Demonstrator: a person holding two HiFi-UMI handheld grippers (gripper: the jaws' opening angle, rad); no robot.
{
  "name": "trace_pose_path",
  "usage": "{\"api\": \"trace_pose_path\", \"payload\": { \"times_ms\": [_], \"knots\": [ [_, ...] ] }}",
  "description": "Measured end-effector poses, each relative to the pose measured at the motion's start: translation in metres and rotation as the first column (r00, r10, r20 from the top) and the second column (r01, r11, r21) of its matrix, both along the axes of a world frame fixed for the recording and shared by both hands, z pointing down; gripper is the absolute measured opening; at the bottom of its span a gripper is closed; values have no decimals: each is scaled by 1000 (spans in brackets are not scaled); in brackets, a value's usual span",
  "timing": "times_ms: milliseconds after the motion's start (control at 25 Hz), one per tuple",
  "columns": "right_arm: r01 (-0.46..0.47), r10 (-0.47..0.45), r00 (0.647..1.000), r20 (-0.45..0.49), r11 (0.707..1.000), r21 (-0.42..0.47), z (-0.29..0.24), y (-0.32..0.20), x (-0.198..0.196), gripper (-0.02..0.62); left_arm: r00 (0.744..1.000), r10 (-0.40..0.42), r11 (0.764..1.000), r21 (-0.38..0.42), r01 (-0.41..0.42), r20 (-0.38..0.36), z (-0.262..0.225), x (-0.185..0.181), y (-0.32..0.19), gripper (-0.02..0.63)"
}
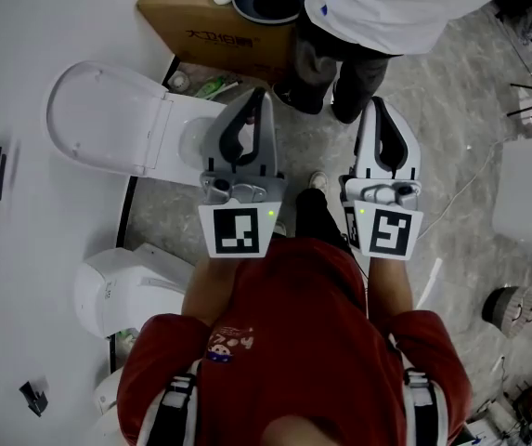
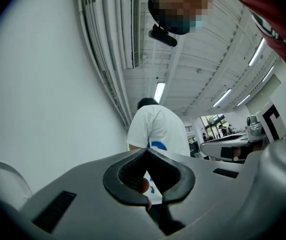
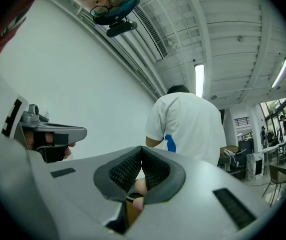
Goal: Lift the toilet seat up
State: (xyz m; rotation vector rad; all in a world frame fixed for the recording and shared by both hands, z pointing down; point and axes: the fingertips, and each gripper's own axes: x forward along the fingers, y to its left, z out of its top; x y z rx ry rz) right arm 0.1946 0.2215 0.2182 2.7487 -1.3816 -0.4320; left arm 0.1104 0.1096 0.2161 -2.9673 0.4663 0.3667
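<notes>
Pointing forward, left hand-held gripper (image 1: pixel 258 93) and right hand-held gripper (image 1: pixel 378 105) both closed empty, toilet seat (image 1: pixel 108 119) raised, cardboard box (image 1: pixel 201 26) nearby

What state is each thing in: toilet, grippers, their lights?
Bowl: uncovered, partly hidden behind the left gripper.
Lid: raised off the bowl; the seat can't be told apart from it.
Left gripper: shut, empty.
Right gripper: shut, empty.
Gripper lights: lit green on both.
</notes>
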Motion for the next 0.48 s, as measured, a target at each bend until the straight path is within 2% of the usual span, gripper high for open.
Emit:
{"api": "trace_pose_path", "payload": {
  "times_ms": [480],
  "knots": [
    [57,-61,997,49,996,75,-5,9,128,14,998,-66,996,57,65,2,-14,119,14,12]
  ]
}}
